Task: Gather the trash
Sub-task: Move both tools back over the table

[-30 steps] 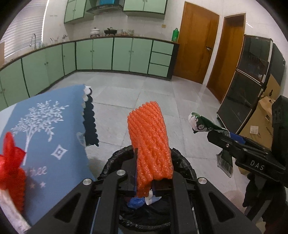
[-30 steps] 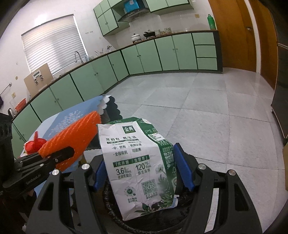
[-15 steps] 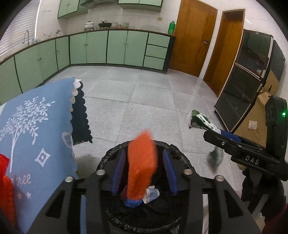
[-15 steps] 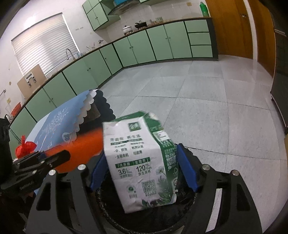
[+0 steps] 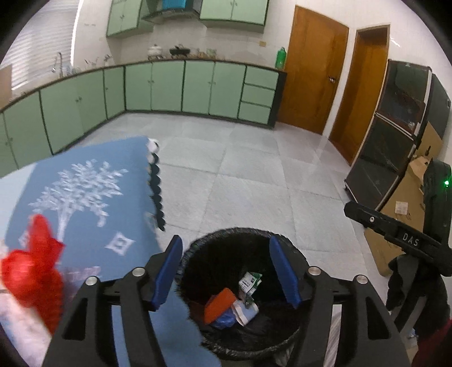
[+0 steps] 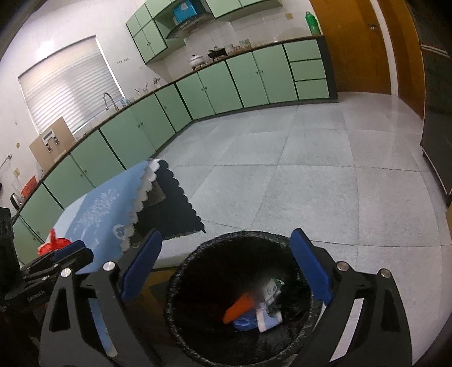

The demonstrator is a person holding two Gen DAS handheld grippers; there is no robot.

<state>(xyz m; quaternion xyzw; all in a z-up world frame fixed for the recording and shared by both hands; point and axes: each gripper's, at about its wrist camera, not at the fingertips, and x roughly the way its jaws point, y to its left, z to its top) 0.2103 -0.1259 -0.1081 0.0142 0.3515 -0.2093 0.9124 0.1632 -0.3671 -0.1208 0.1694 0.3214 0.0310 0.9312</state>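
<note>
Kitchen floor: bin point(image 5: 240, 293) below; L gripper point(image 5: 226, 271) & R gripper point(image 6: 226, 266) jaws opening, empty. Should've stayed over rim til trash settled.

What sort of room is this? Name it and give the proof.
A home kitchen, most likely. Green base cabinets run under a long counter, a sink tap stands by the window, and a white pot sits on the stove below a range hood.

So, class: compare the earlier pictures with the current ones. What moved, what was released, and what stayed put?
Both grippers let go. The left gripper dropped the orange foam net and the right gripper the green milk carton; both now lie in the black bin. Both jaws are opening, empty. The blue tablecloth and red net stayed.
</note>
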